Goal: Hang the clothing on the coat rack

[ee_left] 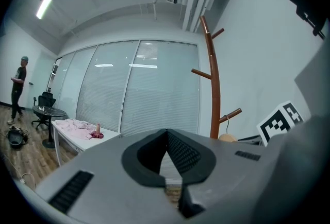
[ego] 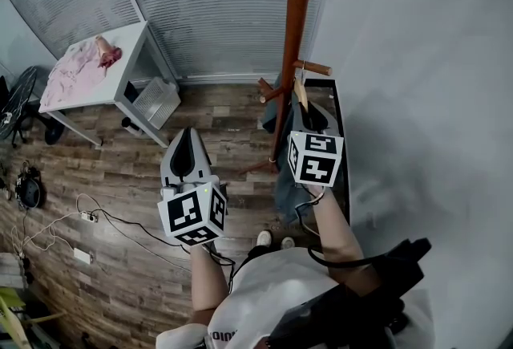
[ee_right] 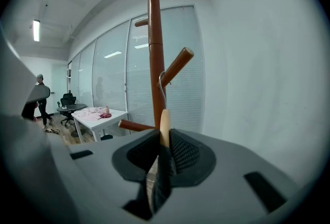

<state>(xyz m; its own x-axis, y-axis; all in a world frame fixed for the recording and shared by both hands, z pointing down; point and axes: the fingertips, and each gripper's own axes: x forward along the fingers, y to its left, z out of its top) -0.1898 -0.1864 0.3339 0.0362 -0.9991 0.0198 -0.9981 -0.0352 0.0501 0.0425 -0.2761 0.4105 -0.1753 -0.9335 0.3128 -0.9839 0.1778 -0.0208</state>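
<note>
The brown wooden coat rack [ego: 298, 10] stands by the white wall. A wooden hanger [ego: 300, 91] carries blue-grey clothing [ego: 285, 179] that hangs down beside the pole. In the right gripper view the hanger's metal hook [ee_right: 162, 87] sits over a slanted peg [ee_right: 178, 65]. My right gripper [ee_right: 164, 138] is shut on the hanger [ee_right: 164, 124] and the dark cloth on it, and shows just below the peg as right gripper [ego: 309, 113]. My left gripper [ego: 186, 139] hangs left of the rack over the floor. That left gripper [ee_left: 166, 136] has its pads together at the tips, nothing between them.
A white table [ego: 132, 58] with pink clothes [ego: 76, 71] stands at the back left, a wire basket [ego: 156, 103] under it. Cables and a power strip [ego: 88, 217] lie on the wooden floor. A person [ee_left: 18, 89] stands far off by a chair.
</note>
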